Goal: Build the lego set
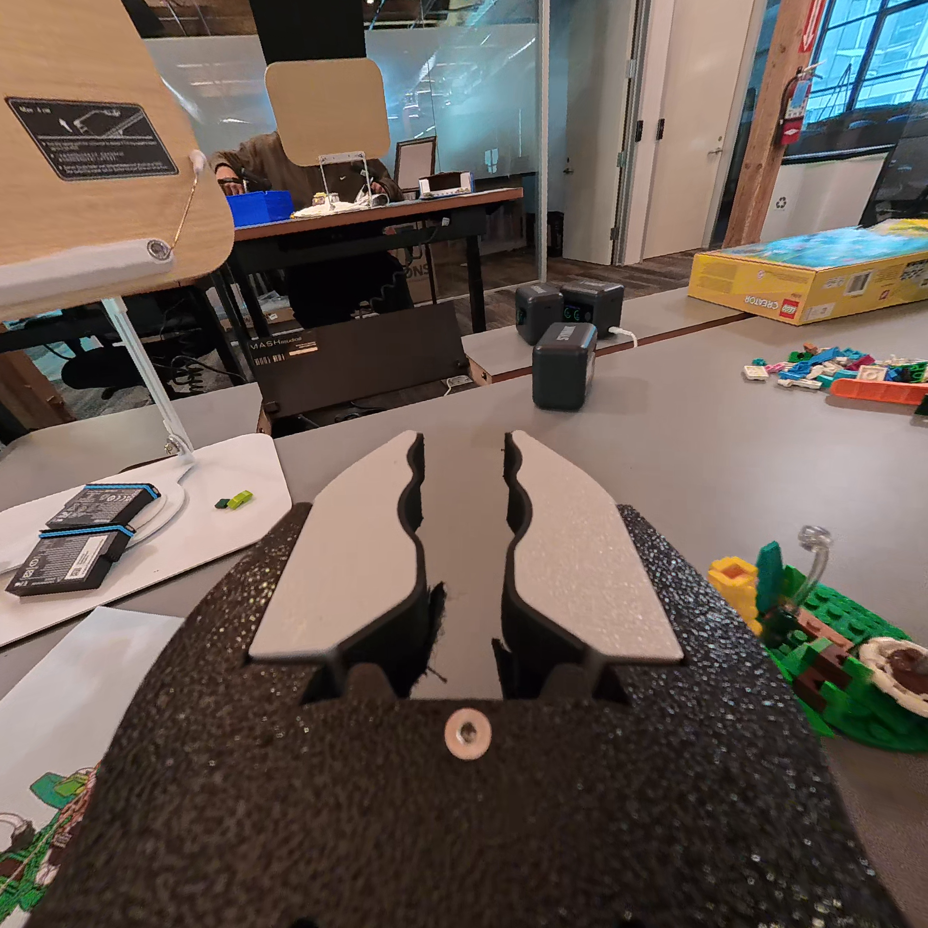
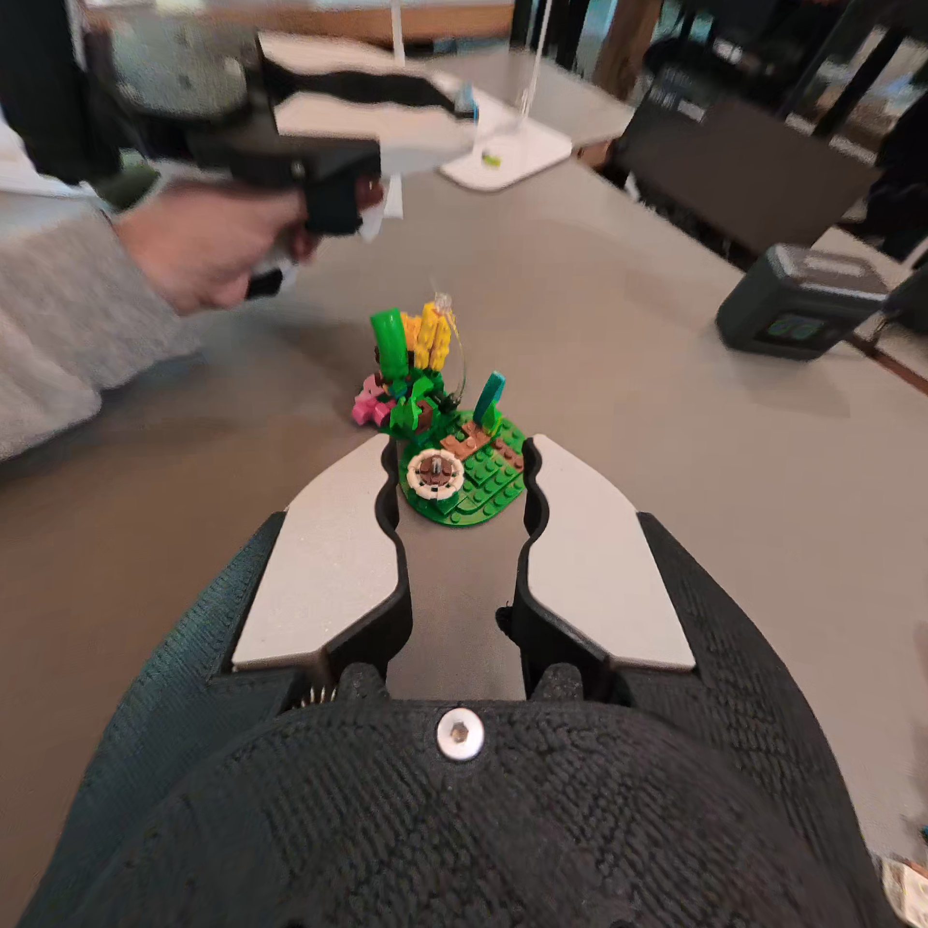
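Lego model [image 2: 454,442] sits on the grey table [image 2: 627,427], a green studded base carrying a white ring with a brown centre, brown tiles, a teal upright leaf, green and yellow stalks and a pink flower at its far left. Right gripper [image 2: 457,454] hovers just in front of it, fingers spread with nothing between them; seen from that wrist, the near edge of the base lies in the gap between the tips, though contact cannot be judged. Left gripper [image 1: 463,444] is also spread and empty, over bare table, with the model [image 1: 823,648] beside it to the right. In the right wrist view the left gripper [image 2: 452,108] appears blurred, held in a hand [image 2: 201,241] with a grey sleeve, above and left of the model. Loose bricks [image 1: 833,369] and a yellow box [image 1: 803,276] lie far right. 3 dark cubes [image 1: 565,364] stand ahead; 2 batteries [image 1: 85,532] and 2 small green pieces [image 1: 235,499] rest on a white stand base [image 1: 165,542].
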The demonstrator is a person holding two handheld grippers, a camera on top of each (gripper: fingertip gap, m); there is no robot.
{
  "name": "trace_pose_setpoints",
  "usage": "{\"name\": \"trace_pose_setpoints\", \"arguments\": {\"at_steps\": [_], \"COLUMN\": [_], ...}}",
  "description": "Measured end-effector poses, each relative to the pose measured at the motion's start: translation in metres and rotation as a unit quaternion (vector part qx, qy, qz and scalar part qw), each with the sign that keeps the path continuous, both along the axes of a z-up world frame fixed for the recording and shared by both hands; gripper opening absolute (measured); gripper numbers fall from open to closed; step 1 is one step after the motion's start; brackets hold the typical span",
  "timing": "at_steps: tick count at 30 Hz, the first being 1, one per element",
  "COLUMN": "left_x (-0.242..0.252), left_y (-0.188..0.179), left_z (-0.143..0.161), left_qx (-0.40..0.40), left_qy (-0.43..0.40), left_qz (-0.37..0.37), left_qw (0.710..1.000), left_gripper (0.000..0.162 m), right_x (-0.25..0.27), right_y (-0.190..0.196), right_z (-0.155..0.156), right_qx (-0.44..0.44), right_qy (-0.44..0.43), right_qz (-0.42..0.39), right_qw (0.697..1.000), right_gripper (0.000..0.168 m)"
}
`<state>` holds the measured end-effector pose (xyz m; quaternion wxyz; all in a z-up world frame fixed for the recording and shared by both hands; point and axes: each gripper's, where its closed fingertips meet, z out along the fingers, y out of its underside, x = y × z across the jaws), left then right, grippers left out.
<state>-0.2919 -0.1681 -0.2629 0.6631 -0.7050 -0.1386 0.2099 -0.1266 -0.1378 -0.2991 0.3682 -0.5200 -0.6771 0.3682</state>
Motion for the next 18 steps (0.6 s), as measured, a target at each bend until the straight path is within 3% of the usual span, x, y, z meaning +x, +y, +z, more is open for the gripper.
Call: {"name": "trace_pose_setpoints", "arguments": {"at_steps": [8, 14, 18], "left_x": [0.014, 0.018, 0.016], "left_y": [0.003, 0.005, 0.001], "left_z": [0.002, -0.001, -0.003], "left_qx": [-0.008, -0.004, 0.006], "left_qy": [0.003, -0.012, -0.031], "left_qz": [-0.016, -0.022, -0.019], "left_qw": [1.0, 1.0, 0.999], "left_gripper": [0.03, 0.03, 0.03], "right_x": [0.023, 0.024, 0.02], "right_y": [0.05, 0.037, 0.027], "right_z": [0.011, 0.032, 0.024], "right_qx": [0.011, -0.04, 0.021], "right_qy": [0.118, 0.207, 0.202], "right_qz": [-0.077, -0.09, -0.085], "right_qw": [0.99, 0.973, 0.976], "right_gripper": [0.045, 0.038, 0.032]}}
